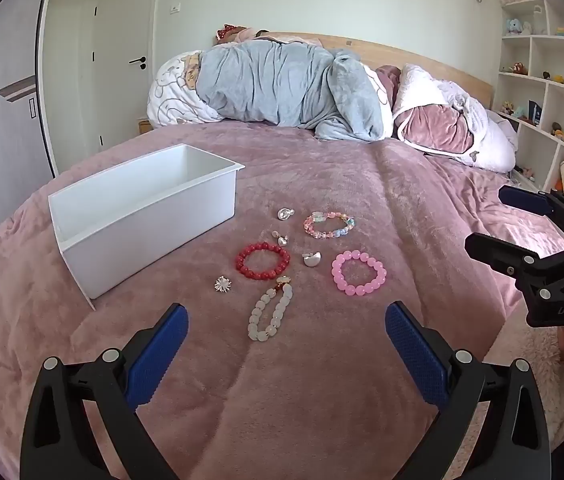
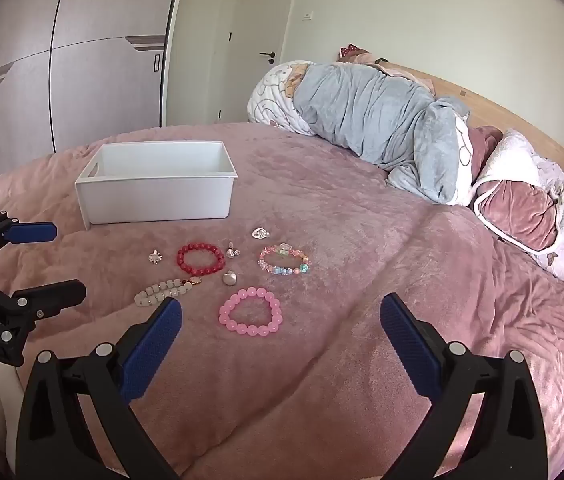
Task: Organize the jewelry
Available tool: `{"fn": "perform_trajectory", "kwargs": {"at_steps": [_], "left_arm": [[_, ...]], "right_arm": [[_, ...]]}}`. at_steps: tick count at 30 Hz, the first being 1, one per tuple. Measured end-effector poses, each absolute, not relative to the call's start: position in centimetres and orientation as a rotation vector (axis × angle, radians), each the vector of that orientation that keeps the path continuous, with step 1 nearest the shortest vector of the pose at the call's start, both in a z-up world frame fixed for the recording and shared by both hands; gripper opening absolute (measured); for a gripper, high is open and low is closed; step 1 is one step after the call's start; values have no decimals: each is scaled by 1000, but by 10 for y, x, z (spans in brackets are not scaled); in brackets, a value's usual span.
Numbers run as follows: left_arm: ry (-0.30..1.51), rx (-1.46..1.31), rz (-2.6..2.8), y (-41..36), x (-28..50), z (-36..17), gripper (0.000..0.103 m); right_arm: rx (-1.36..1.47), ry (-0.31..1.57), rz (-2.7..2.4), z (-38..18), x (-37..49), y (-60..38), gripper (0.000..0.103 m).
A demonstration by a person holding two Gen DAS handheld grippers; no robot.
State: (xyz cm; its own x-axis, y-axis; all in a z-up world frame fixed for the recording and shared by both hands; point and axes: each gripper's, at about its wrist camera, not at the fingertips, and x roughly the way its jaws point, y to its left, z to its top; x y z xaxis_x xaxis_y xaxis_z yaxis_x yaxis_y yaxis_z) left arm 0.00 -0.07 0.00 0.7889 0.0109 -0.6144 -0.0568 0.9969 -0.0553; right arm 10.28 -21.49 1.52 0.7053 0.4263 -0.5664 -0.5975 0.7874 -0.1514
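Observation:
Jewelry lies on a pink bedspread (image 1: 322, 360): a red bead bracelet (image 1: 263, 266), a pink bead bracelet (image 1: 358, 273), a pastel multicolour bracelet (image 1: 329, 224), a white bead bracelet (image 1: 270, 312) and several small silver pieces, such as a star-shaped one (image 1: 222, 283). An empty white bin (image 1: 142, 216) stands to their left. My left gripper (image 1: 286, 318) is open, just short of the white bracelet. My right gripper (image 2: 281, 308) is open, just short of the pink bracelet (image 2: 251, 316). The right gripper also shows in the left wrist view (image 1: 494, 220).
Rolled blue and pink bedding (image 1: 282, 84) lies at the wooden headboard. White shelves with toys (image 1: 542, 60) stand right of the bed. A wardrobe (image 2: 62, 60) and a door (image 2: 250, 56) are beyond the bin (image 2: 158, 184).

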Motion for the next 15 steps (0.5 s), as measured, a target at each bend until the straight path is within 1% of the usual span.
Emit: {"fn": "perform_trajectory", "kwargs": {"at_steps": [15], "left_arm": [[663, -68, 43, 1, 2, 0, 100]], "right_arm": [[-335, 543, 583, 15, 103, -215, 98]]}}
